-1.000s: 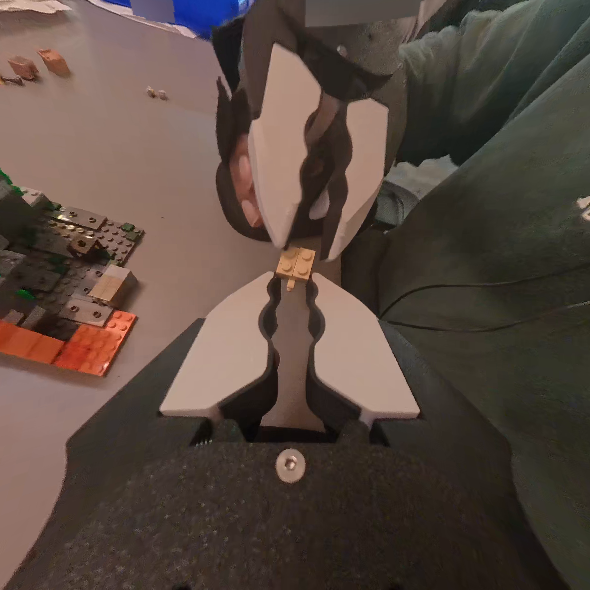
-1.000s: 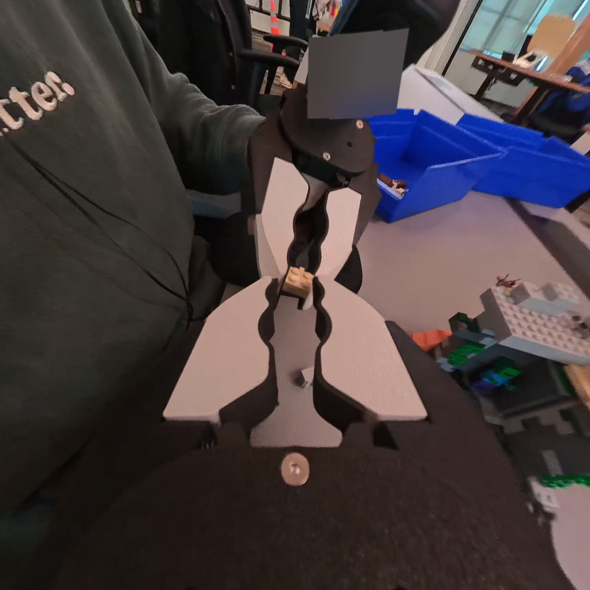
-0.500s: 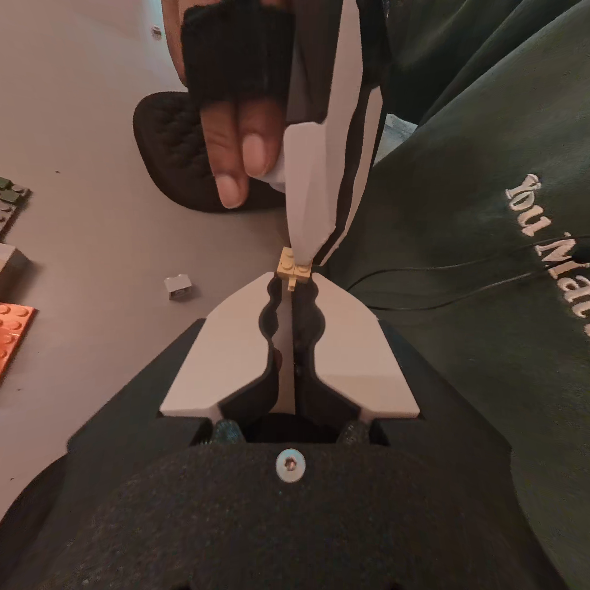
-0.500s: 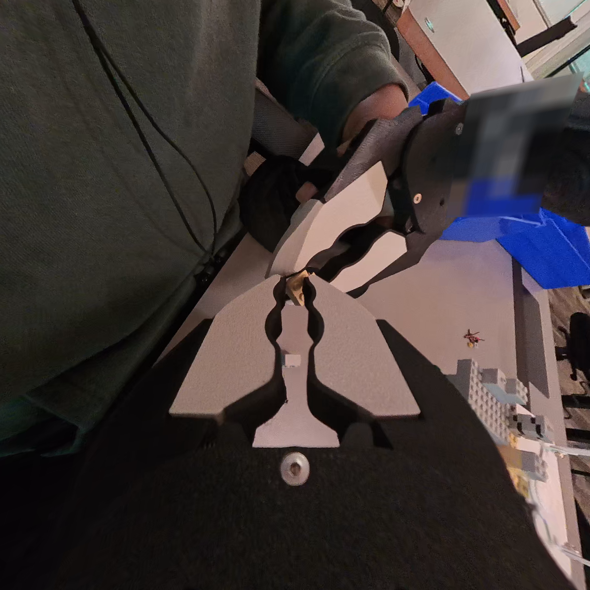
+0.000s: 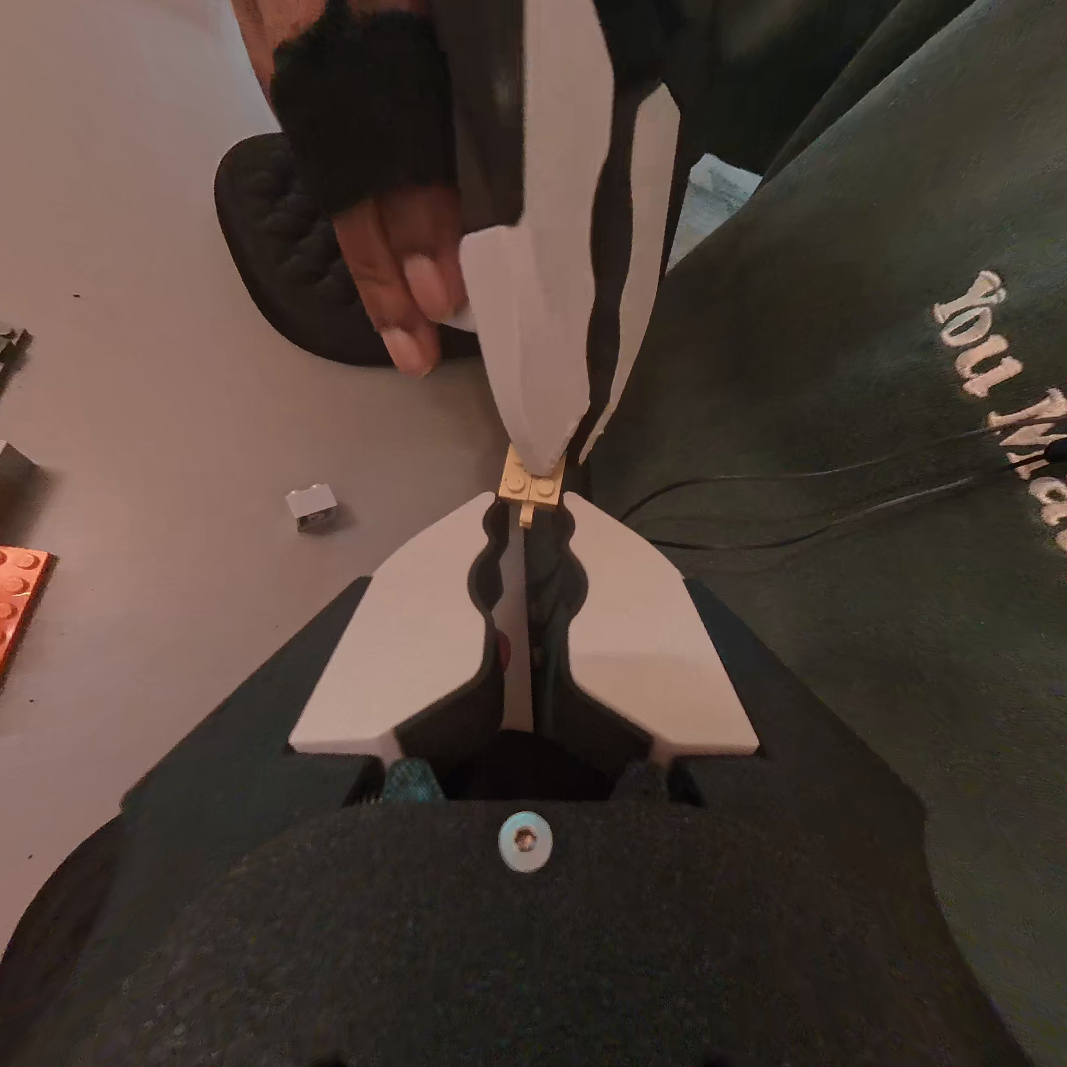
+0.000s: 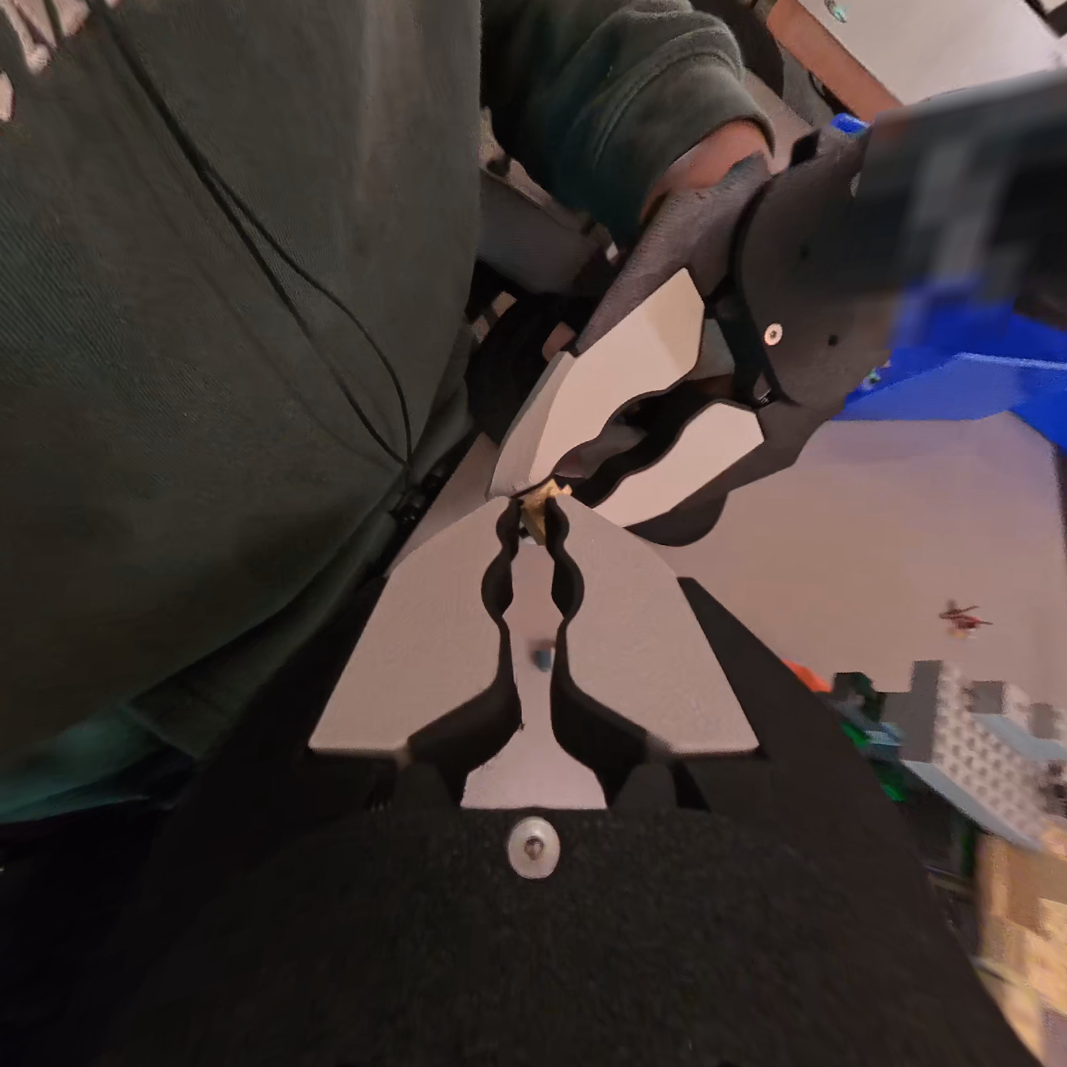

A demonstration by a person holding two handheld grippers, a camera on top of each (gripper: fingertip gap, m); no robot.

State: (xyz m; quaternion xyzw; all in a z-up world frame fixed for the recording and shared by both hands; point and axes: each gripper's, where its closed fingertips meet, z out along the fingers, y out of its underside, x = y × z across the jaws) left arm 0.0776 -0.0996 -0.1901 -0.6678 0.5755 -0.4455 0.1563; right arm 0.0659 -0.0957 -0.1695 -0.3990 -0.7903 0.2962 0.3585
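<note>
claws tip to tip: left claw and right claw both pinch tan plate.

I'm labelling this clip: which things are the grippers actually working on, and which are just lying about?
In hand: tan brick piece, pinched by both the left gripper and the right gripper.

Lying about: grey brick, orange plate, brick model, blue bin.

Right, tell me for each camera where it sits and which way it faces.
Left wrist view: rides the left hand-held gripper, facing the person's green sweatshirt across the grey table; a gloved hand shows.
Right wrist view: rides the right hand-held gripper, facing the same sweatshirt; a sleeve shows.
Shared: both grippers meet tip to tip on one tan brick.
</note>
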